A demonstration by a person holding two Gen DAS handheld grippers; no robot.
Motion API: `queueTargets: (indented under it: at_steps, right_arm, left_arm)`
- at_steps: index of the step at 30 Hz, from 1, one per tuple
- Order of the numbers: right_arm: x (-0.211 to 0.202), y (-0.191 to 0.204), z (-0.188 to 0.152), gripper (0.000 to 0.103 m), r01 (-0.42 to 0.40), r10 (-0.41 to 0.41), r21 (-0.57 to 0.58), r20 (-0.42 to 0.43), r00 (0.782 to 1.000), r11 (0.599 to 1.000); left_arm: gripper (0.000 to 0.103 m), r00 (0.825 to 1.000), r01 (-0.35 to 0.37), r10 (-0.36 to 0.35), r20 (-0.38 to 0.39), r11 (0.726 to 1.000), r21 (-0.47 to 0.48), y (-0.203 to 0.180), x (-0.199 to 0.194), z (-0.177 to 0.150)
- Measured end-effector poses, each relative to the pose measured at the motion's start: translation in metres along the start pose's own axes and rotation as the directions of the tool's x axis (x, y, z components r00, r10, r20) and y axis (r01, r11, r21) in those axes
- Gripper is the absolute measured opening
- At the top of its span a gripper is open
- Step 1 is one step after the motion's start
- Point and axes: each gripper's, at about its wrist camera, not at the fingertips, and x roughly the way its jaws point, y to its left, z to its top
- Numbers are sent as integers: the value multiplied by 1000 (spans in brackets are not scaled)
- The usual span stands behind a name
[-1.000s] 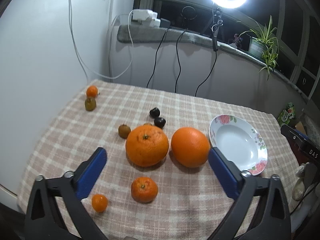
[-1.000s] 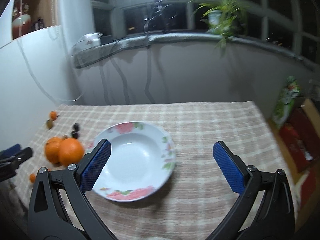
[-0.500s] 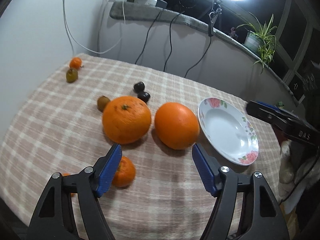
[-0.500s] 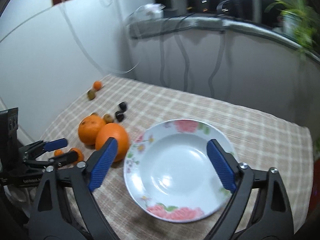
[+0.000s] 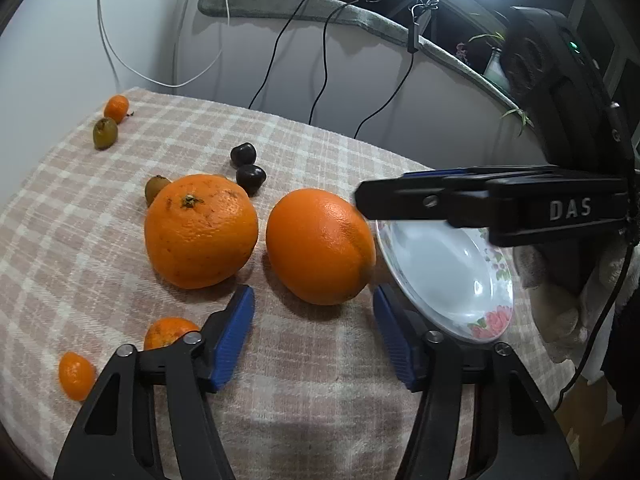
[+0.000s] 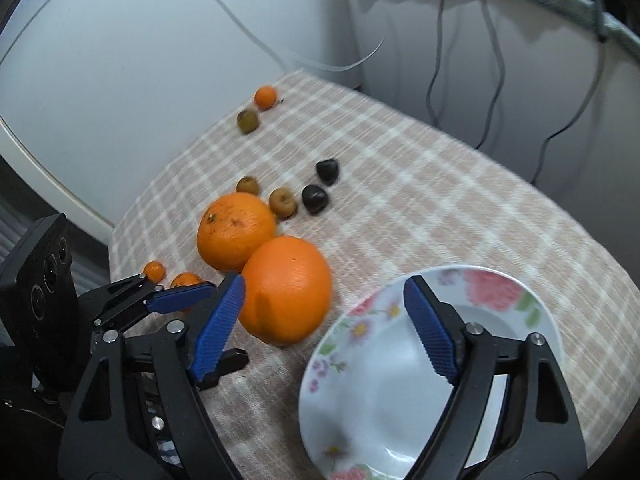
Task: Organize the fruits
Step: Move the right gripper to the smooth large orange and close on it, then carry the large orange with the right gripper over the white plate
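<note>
Two big oranges sit side by side on the checked cloth: a stemmed one point(image 5: 201, 230) point(image 6: 236, 231) and a smooth one point(image 5: 320, 246) point(image 6: 286, 290). The empty flowered plate point(image 5: 490, 304) point(image 6: 360, 412) lies just right of the smooth orange. My left gripper point(image 5: 314, 330) point(image 6: 188, 294) is open, fingers just short of the smooth orange. My right gripper point(image 6: 324, 320) is open, left finger beside that orange, right finger over the plate; it also shows in the left wrist view point(image 5: 362, 200). Two mandarins point(image 5: 170, 330), point(image 5: 76, 375) lie front left.
Two dark fruits point(image 5: 250, 178) point(image 6: 315, 199) and small brownish fruits point(image 5: 156, 186) point(image 6: 283, 202) lie behind the oranges. A small orange point(image 5: 116, 108) and an olive fruit point(image 5: 105, 133) sit at the far left corner. Cables hang down the wall behind. The table edge runs close on the left.
Both grippers moved in toward the smooth orange. The left narrowed its opening and came closer. The right swung left from over the plate to the orange's side.
</note>
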Motion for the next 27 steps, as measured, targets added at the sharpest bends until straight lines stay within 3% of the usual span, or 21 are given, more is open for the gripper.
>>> queueTargets:
  at_steps: [4, 14, 22, 27]
  right_arm:
    - [15, 1, 7, 74, -53, 53, -4, -61, 997, 999]
    - [37, 3, 20, 70, -147, 147, 9, -153, 977, 989]
    - [45, 3, 21, 67, -183, 185, 26, -183, 966, 983]
    - [44, 3, 21, 67, -183, 185, 32, -185, 965, 983]
  left_arm:
    - [54, 1000, 18, -18, -15, 1000, -19, 1, 6, 1]
    - [52, 999, 44, -45, -15, 997, -61, 4, 15, 7]
    - [52, 999, 40, -42, -25, 997, -64, 6, 14, 5]
    - [59, 999, 27, -29, -26, 998, -54, 5, 15, 6]
